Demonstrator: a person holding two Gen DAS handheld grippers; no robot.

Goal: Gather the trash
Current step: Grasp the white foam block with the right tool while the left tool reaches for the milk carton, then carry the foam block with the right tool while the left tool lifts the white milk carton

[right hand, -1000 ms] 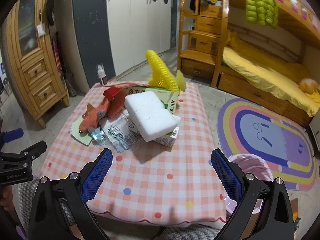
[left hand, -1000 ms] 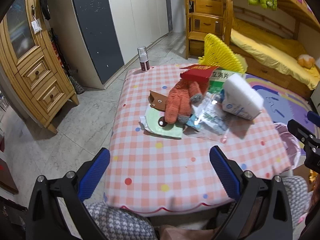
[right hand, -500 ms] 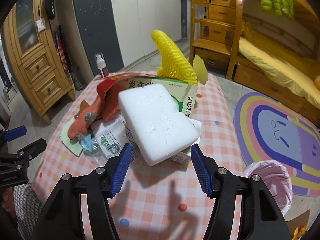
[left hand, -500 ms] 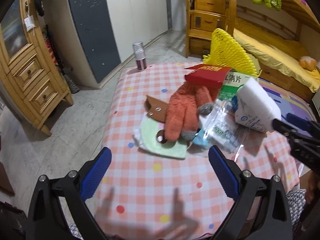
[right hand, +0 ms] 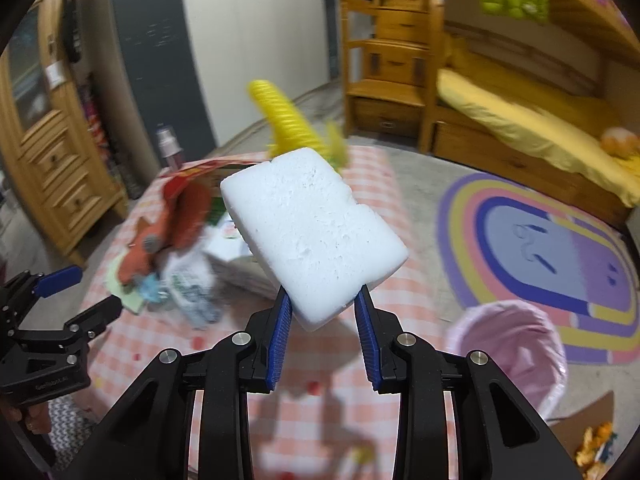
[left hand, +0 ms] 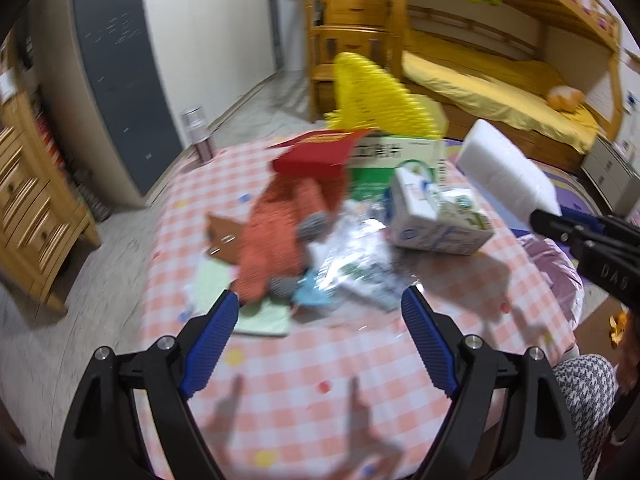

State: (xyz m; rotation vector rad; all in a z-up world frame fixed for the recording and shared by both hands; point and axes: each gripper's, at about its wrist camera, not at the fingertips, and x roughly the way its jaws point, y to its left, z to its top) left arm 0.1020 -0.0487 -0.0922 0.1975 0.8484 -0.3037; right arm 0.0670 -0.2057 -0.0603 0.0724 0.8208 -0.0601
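My right gripper [right hand: 324, 312] is shut on a white foam block [right hand: 312, 228] and holds it lifted above the table; the block also shows in the left wrist view [left hand: 504, 176]. My left gripper [left hand: 320, 312] is open and empty, just short of the pile: an orange glove [left hand: 276, 244], clear plastic wrappers [left hand: 360, 264], a white-blue carton [left hand: 436, 220], a green-white box [left hand: 384, 164], a red packet [left hand: 316, 152], yellow foam netting [left hand: 376, 96] and a pale green cloth [left hand: 260, 312]. A pink-lined trash bin [right hand: 512, 344] stands on the floor right of the table.
The pile lies on a low table with a pink checked cloth [left hand: 340, 380]. A small spray bottle [left hand: 198, 132] stands at its far left corner. A wooden cabinet [left hand: 32, 216] is left, a bunk bed [left hand: 500, 80] right, a rainbow rug [right hand: 540, 232] beyond the bin.
My right gripper has closed on the foam block and lifted it off the pile. My left gripper has moved forward toward the pile, staying open.
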